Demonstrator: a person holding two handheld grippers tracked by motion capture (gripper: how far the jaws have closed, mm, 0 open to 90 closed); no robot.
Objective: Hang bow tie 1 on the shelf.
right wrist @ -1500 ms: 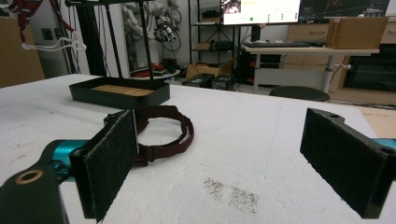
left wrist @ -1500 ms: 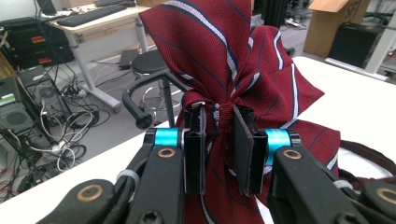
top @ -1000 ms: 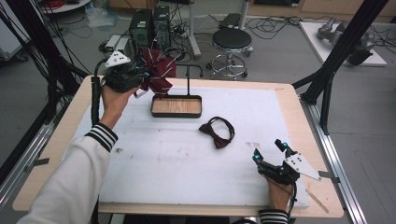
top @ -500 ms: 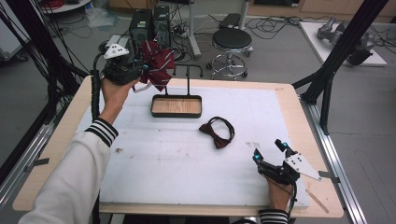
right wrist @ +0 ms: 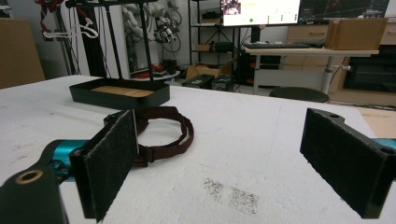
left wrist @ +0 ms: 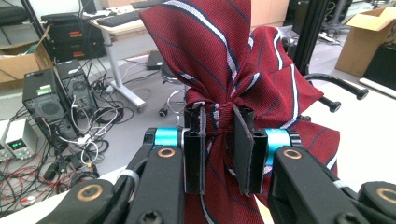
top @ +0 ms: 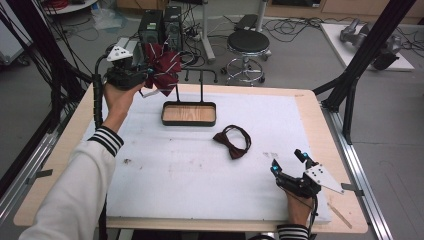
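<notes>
My left claw (top: 145, 77), clenched on the striped red bow tie (top: 162, 70), has lifted it higher above the counter's (top: 165, 170) far left corner beside the stand (top: 189, 112), while my right claw (top: 290, 162) rests released near the front right corner.

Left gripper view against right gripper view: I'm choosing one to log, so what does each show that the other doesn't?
Left gripper view: the left tool shut on the knot of a striped red bow tie, lifted off the table.
Right gripper view: the right tool open, low over the white mat, facing a dark bow tie lying flat.
Both: the black stand, whose hooked arms show behind the striped tie.
</notes>
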